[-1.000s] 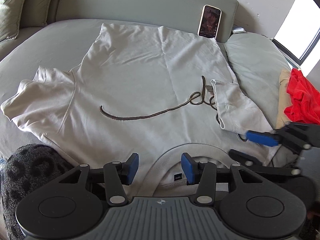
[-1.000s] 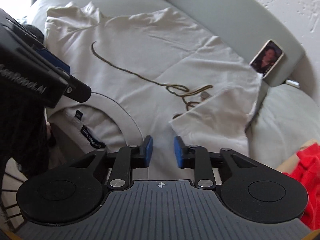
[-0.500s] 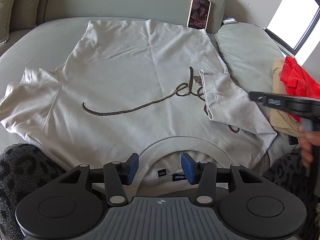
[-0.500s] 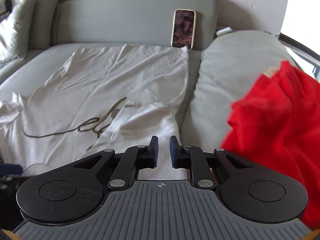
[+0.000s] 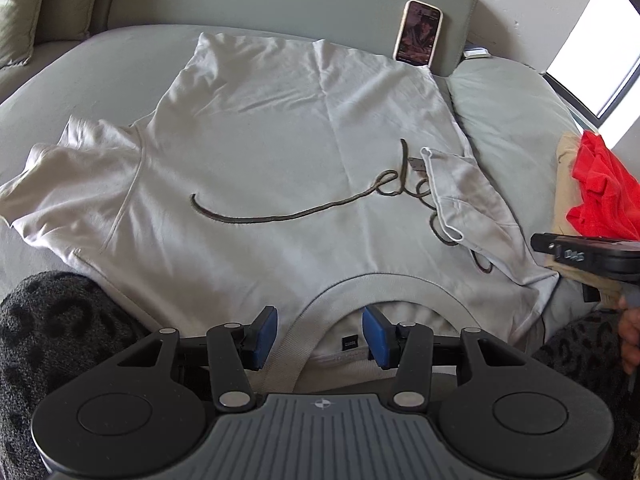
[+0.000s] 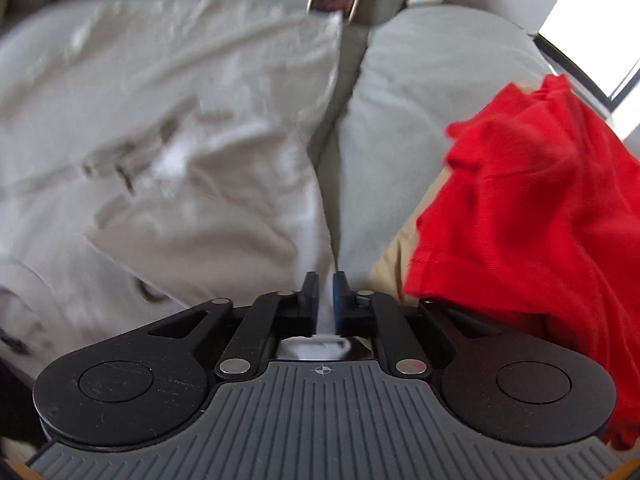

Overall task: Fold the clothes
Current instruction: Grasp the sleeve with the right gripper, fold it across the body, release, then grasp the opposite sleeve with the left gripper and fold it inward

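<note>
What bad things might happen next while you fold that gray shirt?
The right hand-held gripper pinches only a thin edge of the gray shirt, so the cloth could slip out. The phone leans at the shirt's far hem; a tug might topple it. The left hand-held gripper is open over the collar, so the shirt could drag and bunch.

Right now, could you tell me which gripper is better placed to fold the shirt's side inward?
Right: the right gripper is shut on the shirt at its edge, while the left gripper hangs open over the collar.
</note>
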A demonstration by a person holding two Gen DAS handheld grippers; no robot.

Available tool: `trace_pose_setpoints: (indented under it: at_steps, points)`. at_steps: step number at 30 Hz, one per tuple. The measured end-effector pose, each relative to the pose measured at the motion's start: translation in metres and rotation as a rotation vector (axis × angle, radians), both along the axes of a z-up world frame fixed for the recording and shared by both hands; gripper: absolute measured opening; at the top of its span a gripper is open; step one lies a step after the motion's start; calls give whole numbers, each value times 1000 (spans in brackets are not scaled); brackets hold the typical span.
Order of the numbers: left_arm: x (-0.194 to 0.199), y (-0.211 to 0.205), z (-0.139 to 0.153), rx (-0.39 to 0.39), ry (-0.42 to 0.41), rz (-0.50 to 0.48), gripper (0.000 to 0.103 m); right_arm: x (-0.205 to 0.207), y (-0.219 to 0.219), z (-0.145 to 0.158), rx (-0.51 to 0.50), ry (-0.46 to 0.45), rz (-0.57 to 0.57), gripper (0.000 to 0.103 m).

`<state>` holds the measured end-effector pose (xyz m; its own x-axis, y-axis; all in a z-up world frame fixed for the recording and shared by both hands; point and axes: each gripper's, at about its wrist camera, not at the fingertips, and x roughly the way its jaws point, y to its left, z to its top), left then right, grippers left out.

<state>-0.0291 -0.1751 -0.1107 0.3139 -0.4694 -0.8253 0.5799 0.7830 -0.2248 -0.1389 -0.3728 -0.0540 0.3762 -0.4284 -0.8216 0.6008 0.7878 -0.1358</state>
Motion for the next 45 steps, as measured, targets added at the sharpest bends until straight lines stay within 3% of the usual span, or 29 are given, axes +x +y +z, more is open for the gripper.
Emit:
trace_pose_setpoints:
  at_steps: [2,3,5,6,10,12,16,20,24,29,31,33,36,41,45]
  points:
    - [-1,0,0,-2,3,-2,46,-4,-4,5,76,-78,6,18]
    - [-2,0,1,-4,0,-8,46,-2,-6,-2,130,-58,4,24]
    - [-4,1,3,-8,-6,-16,46,-2,-8,-21,219,0,2,25]
    - [-4,3,3,-8,-8,-15,46,-7,-4,-23,211,-3,4,25]
    - [0,6,0,-1,12,6,46,-18,9,-21,196,126,19,24]
    - [0,6,0,-2,14,4,46,-23,9,-14,206,134,-1,24]
    - [-2,5,3,-6,6,-10,46,-16,11,21,163,-54,5,26]
    - [-3,11,9,-16,-9,6,46,8,7,19,261,-173,-15,26]
    - [4,23,13,-23,-11,48,46,21,23,-10,297,-129,-21,29]
    - [17,37,15,-51,7,107,46,7,64,-8,177,-19,134,32]
    - [23,47,21,-84,7,141,46,-1,67,-3,203,2,123,33]
    - [31,64,28,-135,1,192,47,-9,63,5,283,-16,85,34]
    - [47,101,32,-216,-10,336,51,-21,56,21,400,-148,64,39]
    - [83,178,15,-362,71,674,52,-26,56,42,472,-265,49,43]
    - [108,217,-2,-454,101,840,51,-22,59,53,528,-328,58,49]
